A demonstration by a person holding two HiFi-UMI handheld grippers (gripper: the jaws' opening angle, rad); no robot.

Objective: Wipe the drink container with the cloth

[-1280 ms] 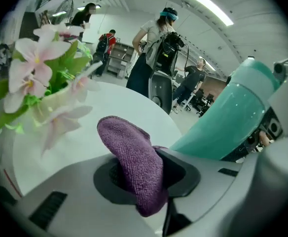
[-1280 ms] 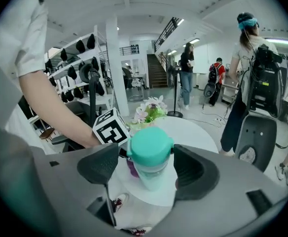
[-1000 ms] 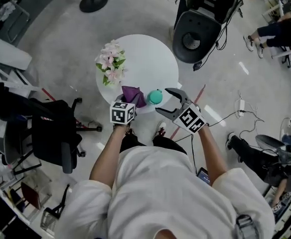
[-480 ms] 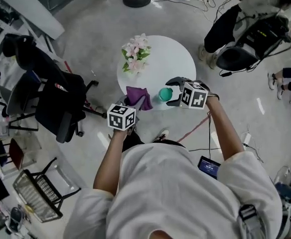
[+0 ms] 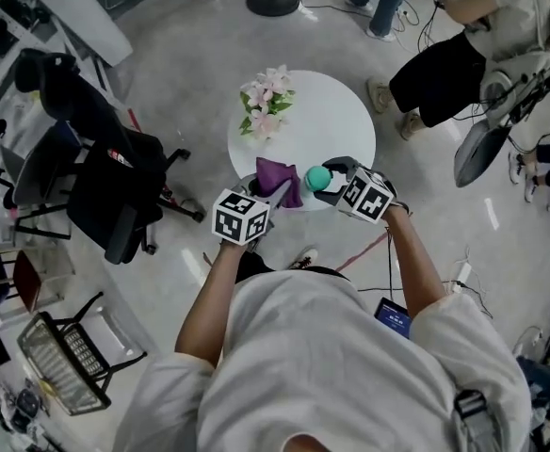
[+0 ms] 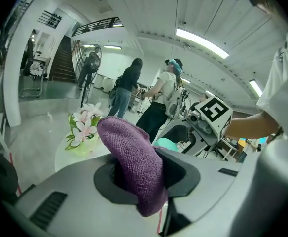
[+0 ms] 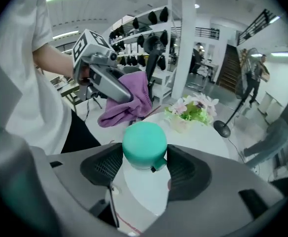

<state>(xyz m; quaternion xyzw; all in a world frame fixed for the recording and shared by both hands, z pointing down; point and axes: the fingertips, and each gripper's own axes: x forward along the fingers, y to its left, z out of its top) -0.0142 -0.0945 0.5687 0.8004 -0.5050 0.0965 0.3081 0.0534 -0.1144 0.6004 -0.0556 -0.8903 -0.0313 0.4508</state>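
Left tongs [image 6: 139,176] clamped on purple terry cloth [image 6: 133,154], held just left of upright teal-capped white drink bottle [image 7: 144,143] at round white bench [image 5: 336,121] edge. Right tongs [image 7: 144,168] had just been closing on its cap, pads seemingly touching.

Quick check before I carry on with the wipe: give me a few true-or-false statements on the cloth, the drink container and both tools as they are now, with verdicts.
1. The left tool grips the purple cloth. True.
2. The drink container has a red lid. False: its lid is teal.
3. The container stands between the jaws of the right tool. True. The jaws have just been closing round it; whether the pads already press on it cannot be told.
4. The flowers lie on the floor. False: they stand on the white table.
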